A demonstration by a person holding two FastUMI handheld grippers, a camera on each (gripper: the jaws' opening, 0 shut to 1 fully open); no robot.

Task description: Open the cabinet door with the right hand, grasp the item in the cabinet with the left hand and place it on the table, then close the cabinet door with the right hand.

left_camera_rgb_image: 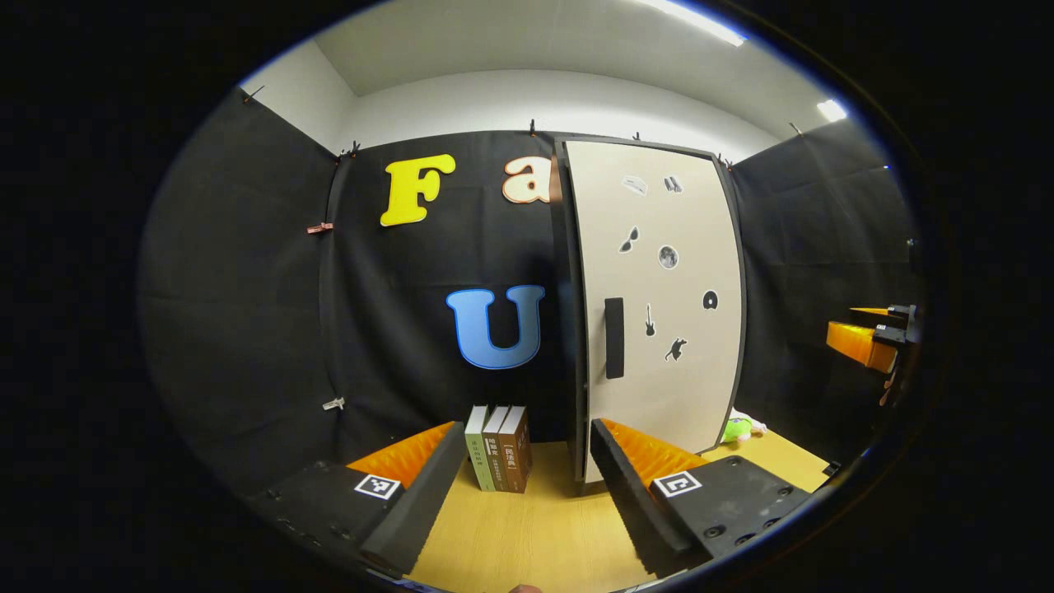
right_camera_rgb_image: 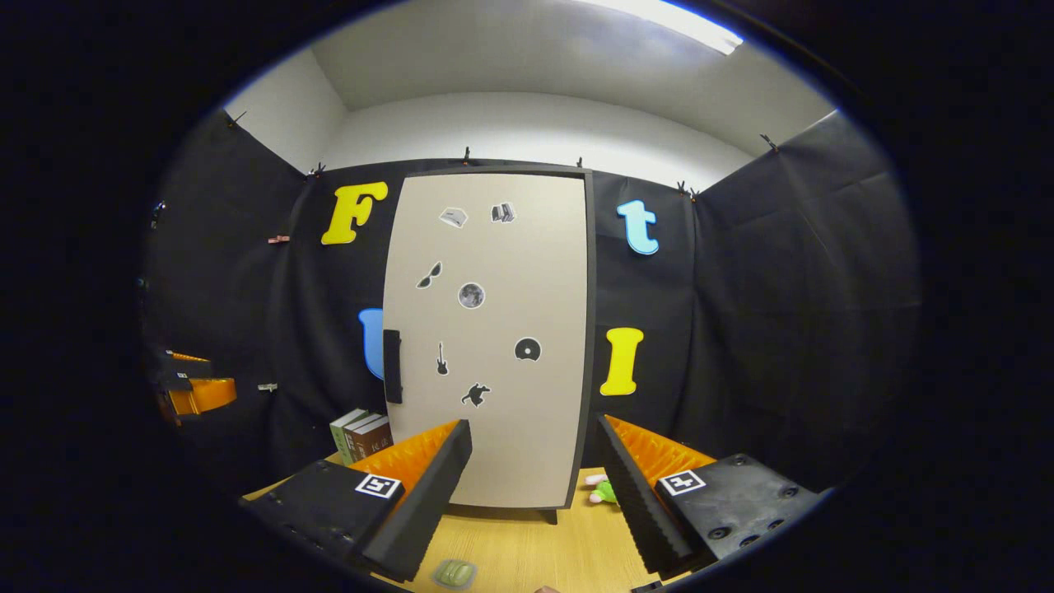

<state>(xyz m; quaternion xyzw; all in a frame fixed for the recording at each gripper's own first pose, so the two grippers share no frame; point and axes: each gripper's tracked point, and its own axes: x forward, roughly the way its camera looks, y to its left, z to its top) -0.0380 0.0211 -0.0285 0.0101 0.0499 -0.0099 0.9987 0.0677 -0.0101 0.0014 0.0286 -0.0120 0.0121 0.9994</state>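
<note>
Cabinet door [right_camera_rgb_image: 494, 346] shut, both grippers gaping and holding nothing: right gripper [right_camera_rgb_image: 535, 486] facing the door, left gripper [left_camera_rgb_image: 523, 486] toward its handle [left_camera_rgb_image: 614, 338], books [left_camera_rgb_image: 499, 449] left of the cabinet.

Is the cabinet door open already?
No, in the right gripper view the cabinet door sits flat and shut in its dark frame, with its handle untouched and the right hand-held gripper held back from it.
</note>
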